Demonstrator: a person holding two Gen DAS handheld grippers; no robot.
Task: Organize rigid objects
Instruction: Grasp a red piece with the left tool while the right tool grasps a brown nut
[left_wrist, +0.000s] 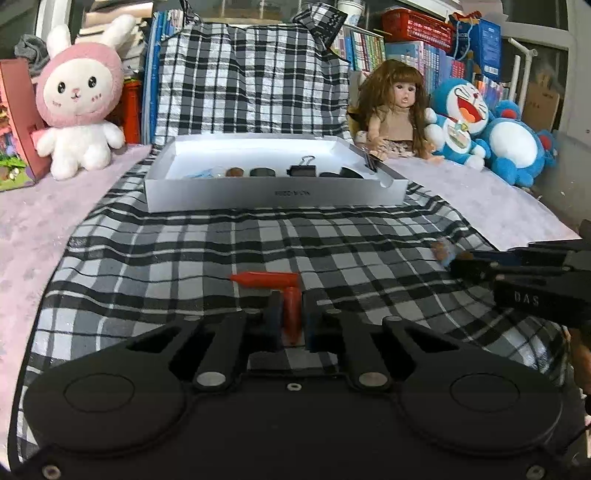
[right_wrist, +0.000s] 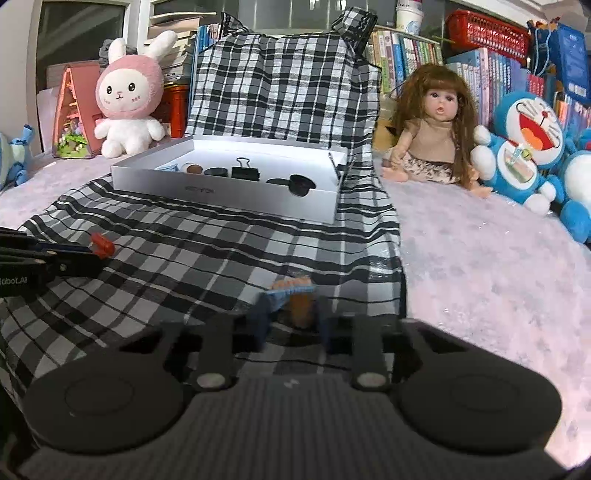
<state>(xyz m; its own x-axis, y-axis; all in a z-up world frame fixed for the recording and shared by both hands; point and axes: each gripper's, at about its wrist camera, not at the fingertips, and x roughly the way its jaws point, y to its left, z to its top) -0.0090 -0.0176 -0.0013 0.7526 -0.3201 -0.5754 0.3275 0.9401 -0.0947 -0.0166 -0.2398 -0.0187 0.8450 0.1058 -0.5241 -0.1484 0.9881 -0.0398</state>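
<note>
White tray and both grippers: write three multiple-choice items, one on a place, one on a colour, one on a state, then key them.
1. Where does the shallow white cardboard tray sit?
A. on the black-and-white checked cloth
B. on the doll's lap
C. on a bookshelf

2. What colour is the L-shaped plastic piece between the left gripper's fingers?
A. green
B. red
C. yellow

3. How is the right gripper?
A. wide open over nothing
B. out of view
C. shut on a small orange-and-blue toy

Key:
1 A, the tray's front wall rests on the checked cloth in both views.
2 B, the piece is plainly red, one leg lying across the cloth past the fingertips.
3 C, the fingers press either side of the orange toy in the right wrist view.
</note>
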